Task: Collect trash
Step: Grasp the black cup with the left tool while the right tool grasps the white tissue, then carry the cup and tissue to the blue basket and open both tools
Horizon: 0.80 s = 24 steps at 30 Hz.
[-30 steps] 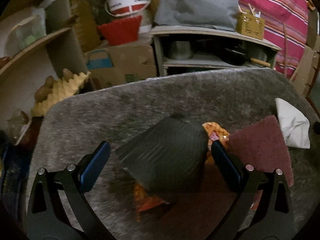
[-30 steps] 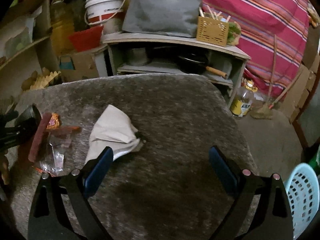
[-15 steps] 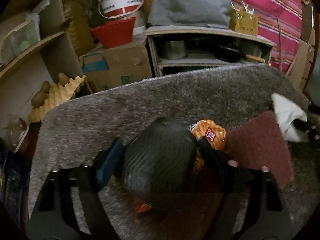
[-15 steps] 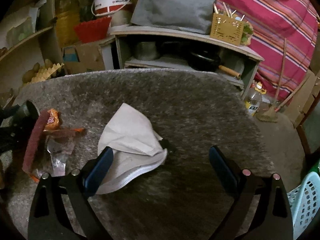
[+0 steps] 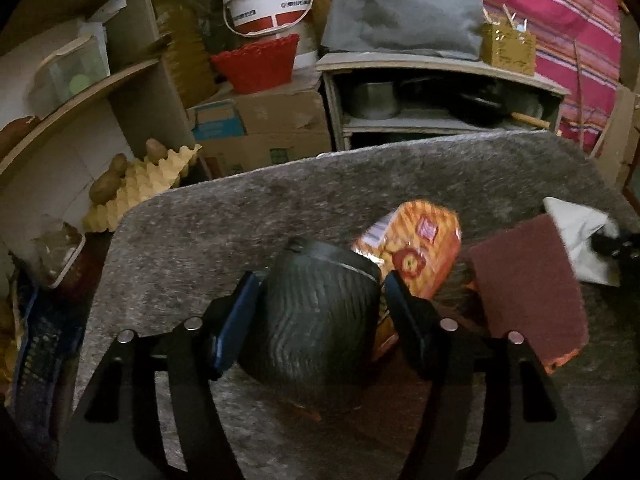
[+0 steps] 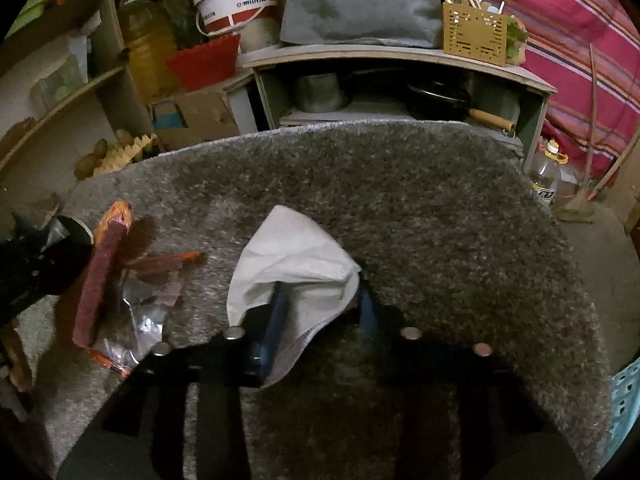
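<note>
With your left gripper (image 5: pixel 318 304) clamped on the black cup (image 5: pixel 316 320) and your right gripper (image 6: pixel 320 312) clamped on the white paper (image 6: pixel 292 264), lift both clear of the worktop (image 6: pixel 440 208).

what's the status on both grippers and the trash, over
Left gripper shut on dark ribbed cup. Right gripper closed on crumpled white paper. Orange snack wrapper, maroon scouring pad beside cup on grey rug.

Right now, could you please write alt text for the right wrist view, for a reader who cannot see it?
The right gripper has closed its fingers on a crumpled white paper lying on a grey shaggy rug. Wrappers lie to its left, cluttered shelves behind.
</note>
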Available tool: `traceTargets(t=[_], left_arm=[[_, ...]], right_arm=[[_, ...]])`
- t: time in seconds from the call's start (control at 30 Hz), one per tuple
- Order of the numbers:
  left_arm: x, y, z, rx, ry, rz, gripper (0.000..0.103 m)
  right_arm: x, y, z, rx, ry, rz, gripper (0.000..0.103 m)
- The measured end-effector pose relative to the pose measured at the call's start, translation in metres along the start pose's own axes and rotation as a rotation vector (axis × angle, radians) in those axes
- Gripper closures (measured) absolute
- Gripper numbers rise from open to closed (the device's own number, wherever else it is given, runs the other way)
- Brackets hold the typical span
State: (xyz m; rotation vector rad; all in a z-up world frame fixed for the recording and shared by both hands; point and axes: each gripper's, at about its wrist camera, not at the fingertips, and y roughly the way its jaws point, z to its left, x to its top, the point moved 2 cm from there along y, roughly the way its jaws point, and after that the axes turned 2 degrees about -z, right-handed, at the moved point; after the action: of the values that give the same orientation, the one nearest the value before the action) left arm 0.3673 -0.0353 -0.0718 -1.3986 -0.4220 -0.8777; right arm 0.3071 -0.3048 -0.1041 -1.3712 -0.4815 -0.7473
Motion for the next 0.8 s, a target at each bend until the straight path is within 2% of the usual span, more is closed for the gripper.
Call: traceTargets(t=[0.17, 0.23, 0.43, 0.53, 0.67, 0.8], left_arm=[[-0.002, 0.013, 0.002, 0.026, 0.017, 0.020, 0.035], [-0.002, 0.016, 0.003, 0.036, 0.018, 0.022, 0.039], [-0.003, 0.003, 0.013, 0.015, -0.023, -0.003, 0.040], [0.000, -0.012, 0.022, 0.025, -0.053, -0.025, 0.040], [0.008, -0.052, 0.026, 0.045, -0.073, -0.092, 0.040], [0.010, -0.094, 0.013, 0.062, -0.064, -0.158, 0.040]], right_arm=[[0.002, -0.014, 0.000, -0.007, -0.004, -0.048, 0.083], [0.004, -0.022, -0.002, -0.020, -0.003, -0.069, 0.083], [0.003, -0.038, -0.014, -0.028, 0.010, -0.092, 0.083], [0.002, -0.049, -0.017, -0.027, 0.016, -0.107, 0.083], [-0.003, -0.066, -0.019, -0.021, 0.012, -0.122, 0.083], [-0.010, -0.087, -0.022, -0.014, 0.008, -0.136, 0.083]])
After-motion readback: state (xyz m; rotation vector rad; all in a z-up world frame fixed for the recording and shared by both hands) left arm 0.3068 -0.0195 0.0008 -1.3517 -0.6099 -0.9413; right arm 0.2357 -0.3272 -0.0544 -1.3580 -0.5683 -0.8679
